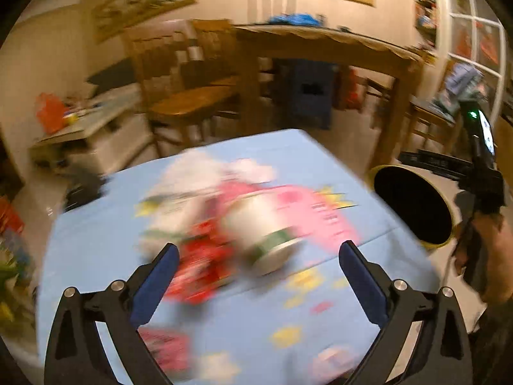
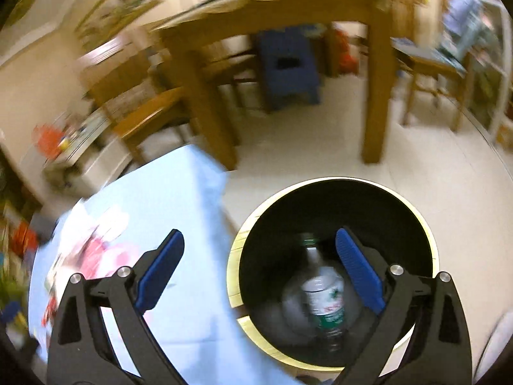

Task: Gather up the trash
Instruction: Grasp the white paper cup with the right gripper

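In the blurred left wrist view, a pile of trash lies on the blue tablecloth (image 1: 96, 240): a white cup with a green band (image 1: 263, 234) on its side, a red wrapper (image 1: 202, 266), a pink wrapper (image 1: 314, 215) and white packaging (image 1: 179, 192). My left gripper (image 1: 258, 256) is open just in front of the cup and the red wrapper. My right gripper (image 2: 259, 250) is open and empty above the rim of the black trash bin (image 2: 400, 218), beside the table. A clear plastic bottle with a green label (image 2: 323, 301) lies inside the bin.
The bin (image 1: 413, 205) stands on the floor off the table's right edge. The right hand-held gripper (image 1: 481, 166) shows at the right of the left wrist view. A wooden dining table (image 2: 288, 12), chairs (image 1: 189, 102) and a blue stool (image 2: 288, 67) stand behind. Another red wrapper (image 1: 170, 346) lies near the table's front.
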`<state>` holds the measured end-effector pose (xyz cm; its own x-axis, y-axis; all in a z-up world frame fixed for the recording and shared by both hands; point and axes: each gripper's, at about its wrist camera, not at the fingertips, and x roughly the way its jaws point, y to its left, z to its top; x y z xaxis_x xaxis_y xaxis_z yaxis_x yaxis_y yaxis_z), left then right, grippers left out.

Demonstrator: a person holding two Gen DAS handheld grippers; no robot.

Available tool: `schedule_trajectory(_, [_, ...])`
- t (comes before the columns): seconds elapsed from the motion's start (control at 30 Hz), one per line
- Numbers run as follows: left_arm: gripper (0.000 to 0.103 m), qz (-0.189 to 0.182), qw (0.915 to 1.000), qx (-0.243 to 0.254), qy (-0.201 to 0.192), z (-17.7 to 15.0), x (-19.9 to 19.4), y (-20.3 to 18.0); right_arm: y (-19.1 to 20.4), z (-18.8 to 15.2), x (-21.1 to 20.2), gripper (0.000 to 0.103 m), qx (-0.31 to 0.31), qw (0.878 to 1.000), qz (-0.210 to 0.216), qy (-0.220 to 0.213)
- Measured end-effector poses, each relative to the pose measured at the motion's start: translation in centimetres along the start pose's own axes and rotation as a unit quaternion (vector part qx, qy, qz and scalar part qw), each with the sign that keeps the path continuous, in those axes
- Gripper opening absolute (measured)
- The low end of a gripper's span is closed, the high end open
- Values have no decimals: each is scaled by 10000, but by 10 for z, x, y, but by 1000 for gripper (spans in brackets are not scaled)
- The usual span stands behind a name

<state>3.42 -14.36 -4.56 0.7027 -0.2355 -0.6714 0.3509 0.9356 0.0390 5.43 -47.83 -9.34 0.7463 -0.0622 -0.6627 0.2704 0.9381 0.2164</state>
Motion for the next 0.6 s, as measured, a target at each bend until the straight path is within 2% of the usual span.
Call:
schedule_trajectory(0.1, [96,507,9983,-277,-1,-25,-19,60,43,-15,-2,95,-474,9981,390,108])
schedule_trajectory(0.2, [96,1065,9923,-618,132,-51,-27,122,97,-42,-4,95,-904,9912,895,375])
schedule_trajectory(0.3, [96,1344,9849,-1048,313,-76,-29,172,149,-60,-8,95,-1329,9813,1270,571])
schedule_trajectory(0.37, [96,1368,9814,-1285,399,-86,-29,195,183,-64,-6,95,-1720,9758,1182,650])
schedule_trajectory(0.43, [96,1336,9792,-1458,452,-96,-31,211,216,-64,6,94,-2112,9704,861,798])
schedule_trajectory(0.53, [96,1257,9792,-1543,402,-101,-35,221,242,-65,26,87,-2320,9643,694,1067])
schedule_trajectory(0.6, [96,1249,9796,-1526,377,-105,-37,220,249,-71,39,66,-2401,9599,649,1297])
